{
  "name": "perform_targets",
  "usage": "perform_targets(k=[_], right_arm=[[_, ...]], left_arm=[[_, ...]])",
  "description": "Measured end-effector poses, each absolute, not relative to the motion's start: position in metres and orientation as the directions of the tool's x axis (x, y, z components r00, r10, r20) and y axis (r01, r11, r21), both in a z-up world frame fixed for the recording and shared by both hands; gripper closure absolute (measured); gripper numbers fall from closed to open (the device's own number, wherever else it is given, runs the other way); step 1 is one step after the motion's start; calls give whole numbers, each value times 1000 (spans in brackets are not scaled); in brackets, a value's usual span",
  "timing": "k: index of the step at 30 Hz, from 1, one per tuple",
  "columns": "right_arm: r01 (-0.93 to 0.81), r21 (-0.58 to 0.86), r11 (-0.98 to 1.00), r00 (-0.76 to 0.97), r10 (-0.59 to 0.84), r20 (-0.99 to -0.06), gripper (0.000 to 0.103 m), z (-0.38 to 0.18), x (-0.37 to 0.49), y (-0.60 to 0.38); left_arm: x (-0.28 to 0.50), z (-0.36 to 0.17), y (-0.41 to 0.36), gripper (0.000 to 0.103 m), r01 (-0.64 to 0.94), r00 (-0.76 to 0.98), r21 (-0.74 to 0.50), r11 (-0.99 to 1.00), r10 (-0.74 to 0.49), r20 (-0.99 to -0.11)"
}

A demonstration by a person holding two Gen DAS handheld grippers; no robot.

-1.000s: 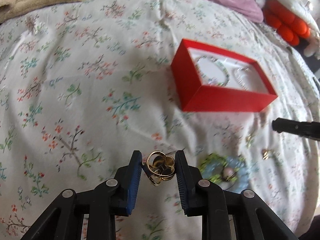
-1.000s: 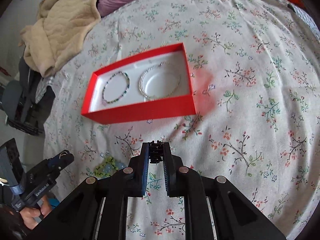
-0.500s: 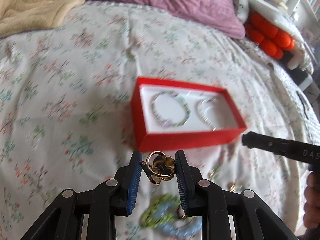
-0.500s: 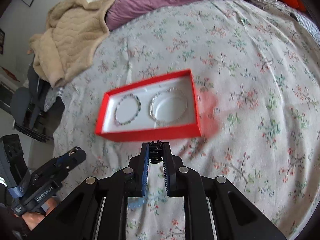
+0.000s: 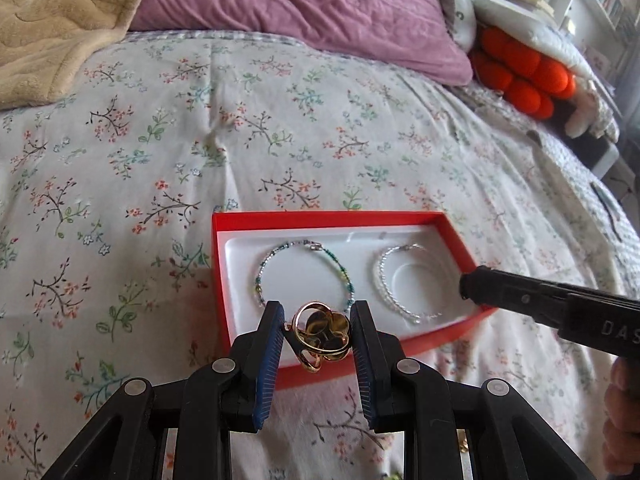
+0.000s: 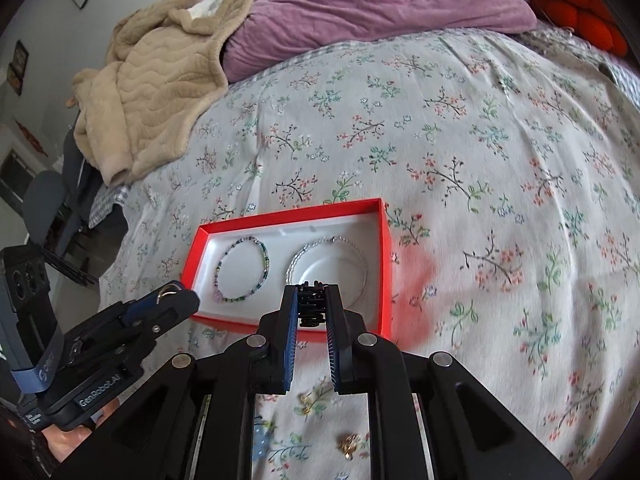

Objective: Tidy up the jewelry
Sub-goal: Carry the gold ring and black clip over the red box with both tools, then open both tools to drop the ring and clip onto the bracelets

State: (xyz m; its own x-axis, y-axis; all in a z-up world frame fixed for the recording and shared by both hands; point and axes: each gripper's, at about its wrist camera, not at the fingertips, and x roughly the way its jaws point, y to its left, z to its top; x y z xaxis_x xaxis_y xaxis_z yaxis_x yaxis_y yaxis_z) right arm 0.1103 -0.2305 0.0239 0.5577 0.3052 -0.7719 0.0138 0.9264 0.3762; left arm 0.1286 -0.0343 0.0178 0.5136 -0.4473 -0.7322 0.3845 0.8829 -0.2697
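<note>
A red box (image 5: 218, 264) with a white tray lies on the floral bedspread; it also shows in the right wrist view (image 6: 384, 264). A green beaded bracelet (image 5: 344, 276) and a clear beaded bracelet (image 5: 382, 284) lie in it. My left gripper (image 5: 318, 334) is shut on a gold ring cluster (image 5: 320, 332), held above the box's near left edge. My right gripper (image 6: 312, 304) is shut on a small black object (image 6: 313, 305) above the box's near wall. The left gripper (image 6: 172, 298) with the ring shows at the left of the right wrist view.
Gold earrings (image 6: 348, 442) and a blue piece (image 6: 260, 440) lie on the bedspread below my right gripper. A purple pillow (image 5: 304, 8), a beige blanket (image 5: 52, 20) and an orange cushion (image 5: 524, 72) sit at the bed's head.
Both grippers have moved forward toward the red box, which now sits close under their tips. The left keeps hold of the gold ring cluster.
</note>
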Motion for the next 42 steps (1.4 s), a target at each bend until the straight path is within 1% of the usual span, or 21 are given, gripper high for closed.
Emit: perform_targets(k=[14,24,25,27,28,29,30,31,32,33,35,36,37,38,41,42], right_arm=[[-19,344,939,538,300,-788,89,11,127,-233],[-28,343,939,538,304,-786,88,10,128,-235],[-27,346,938,541,305,-784,88,11,127,-235],[-27,352,936,540,310,-783,87,12,126,-237],[-28,356,934,538,315,-782,86,13,126,-237],[-31,362,932,536,321,-781,81,14,124,-238],[-33,364,931,535,324,-780,76,16,123,-238],[-33,364,931,537,324,-779,64,17,121,-239],[-34,366,930,543,324,-774,58,20,118,-240],[-33,365,930,550,322,-770,56,23,115,-241],[-28,362,932,560,315,-766,55,29,108,-243],[-23,364,931,563,313,-765,54,31,105,-245],[-17,367,930,567,311,-763,52,33,101,-247],[-12,366,930,568,308,-763,47,36,98,-247],[17,335,942,562,268,-782,36,40,85,-248],[26,327,945,555,258,-791,34,39,81,-247]], left_arm=[[145,0,-46,75,370,496,-254,894,-421,-759],[146,-1,-50,75,376,489,-237,896,-410,-770],[145,0,-50,73,380,484,-240,893,-413,-772],[143,3,-51,62,384,481,-243,891,-418,-771],[141,5,-51,55,385,484,-242,891,-418,-769],[138,8,-50,51,389,488,-240,890,-420,-765],[136,11,-50,50,392,490,-239,888,-421,-763],[133,13,-49,47,398,491,-236,887,-423,-762],[129,18,-48,43,402,496,-231,886,-423,-759],[126,21,-46,41,401,502,-227,887,-420,-756],[119,26,-41,33,392,512,-220,893,-411,-754],[116,28,-37,31,387,516,-220,896,-408,-753],[113,30,-34,27,380,519,-220,898,-404,-753],[109,30,-30,21,371,520,-214,904,-393,-759],[100,29,-20,13,344,521,-181,921,-347,-780],[96,28,-16,12,331,518,-169,928,-328,-790]])
